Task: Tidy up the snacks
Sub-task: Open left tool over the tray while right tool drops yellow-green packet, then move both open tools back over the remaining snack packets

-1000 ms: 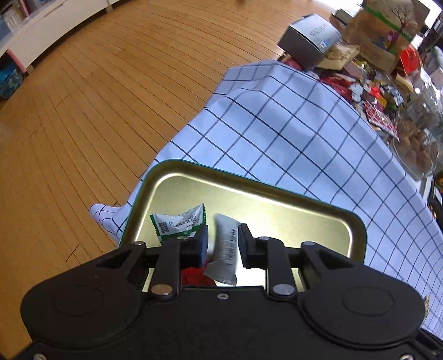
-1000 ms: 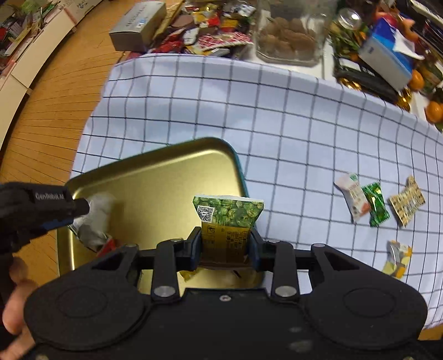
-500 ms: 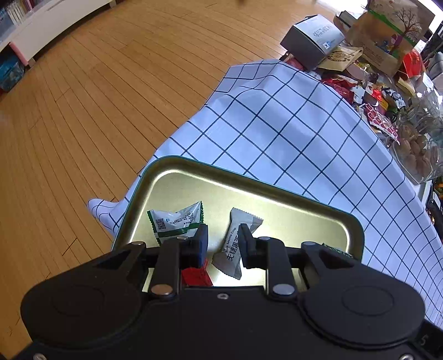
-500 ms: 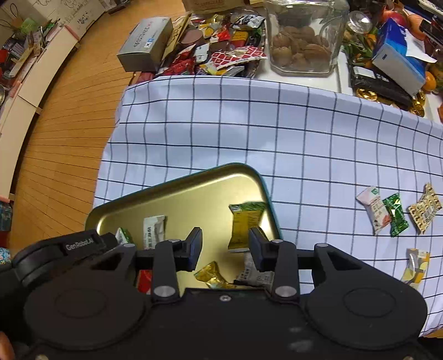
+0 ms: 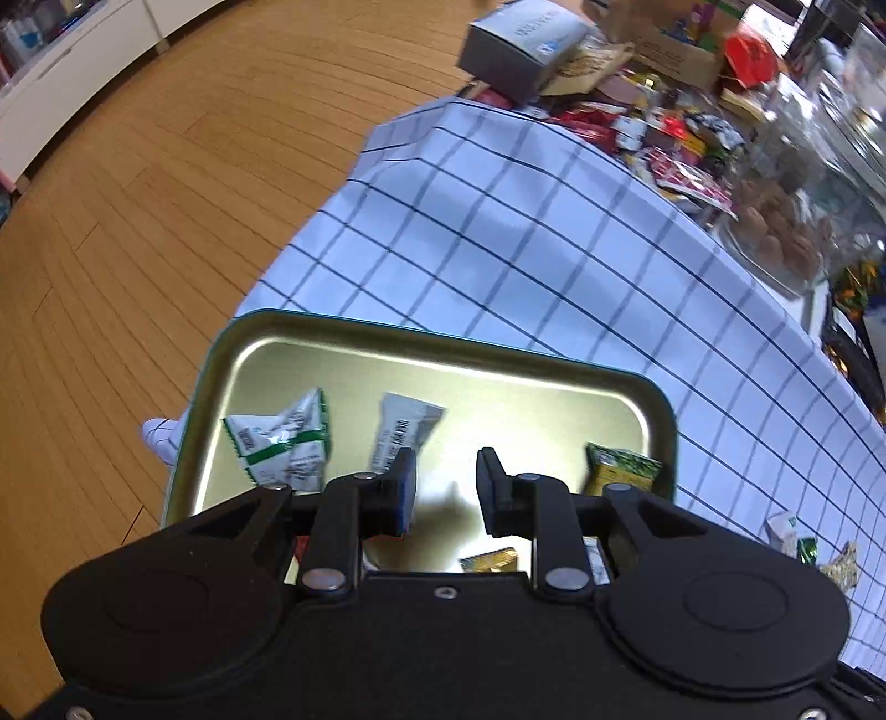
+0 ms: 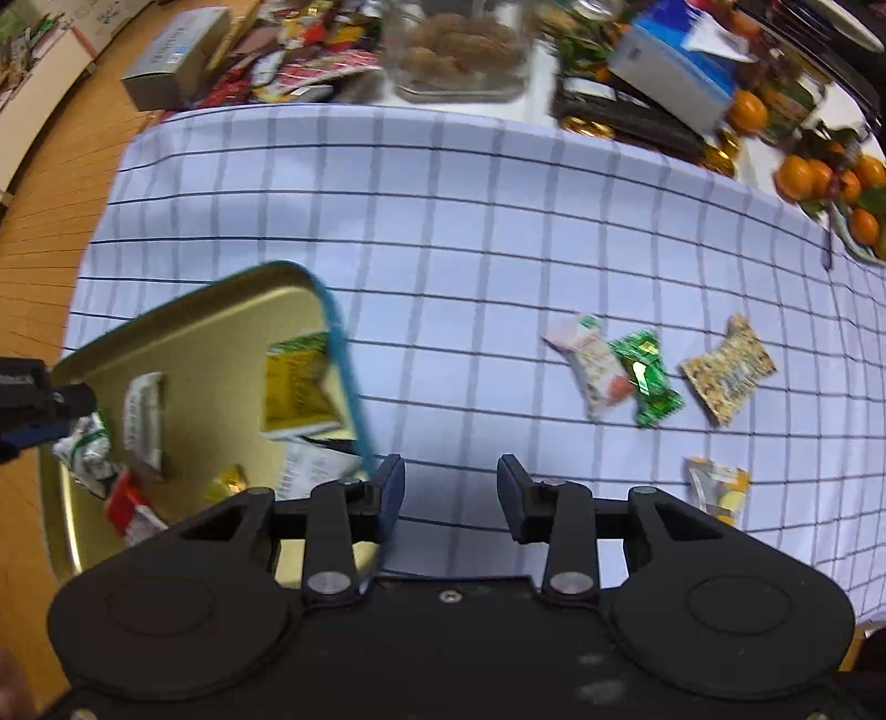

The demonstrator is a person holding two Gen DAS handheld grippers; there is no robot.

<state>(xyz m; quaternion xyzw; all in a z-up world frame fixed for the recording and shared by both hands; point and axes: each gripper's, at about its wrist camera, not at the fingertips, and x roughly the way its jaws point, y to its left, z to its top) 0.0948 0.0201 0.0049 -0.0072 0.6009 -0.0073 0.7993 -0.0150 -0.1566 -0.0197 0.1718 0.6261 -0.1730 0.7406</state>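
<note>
A gold tray (image 5: 443, 354) (image 6: 183, 332) lies on the checked cloth and holds several snack packets: a white-green one (image 5: 279, 443), a grey one (image 5: 401, 426) (image 6: 143, 421) and a green-yellow one (image 5: 620, 471) (image 6: 299, 382). My left gripper (image 5: 446, 490) is open and empty above the tray. My right gripper (image 6: 449, 493) is open and empty over the cloth just right of the tray. Loose packets lie on the cloth to the right: a pink-white one (image 6: 590, 365), a green one (image 6: 648, 376), a speckled one (image 6: 728, 376) and a yellow one (image 6: 717, 490).
At the table's far side stand a grey box (image 6: 177, 55) (image 5: 520, 47), a pile of wrappers (image 6: 310, 61), a glass jar of brown snacks (image 6: 459, 50), a blue-white box (image 6: 675, 66) and oranges (image 6: 819, 177). Wooden floor (image 5: 138, 194) lies left of the table.
My left gripper let go of the grey packet and my right let go of the green-yellow packet; both lie in the tray. Both grippers opened. The right one swung right, off the tray.
</note>
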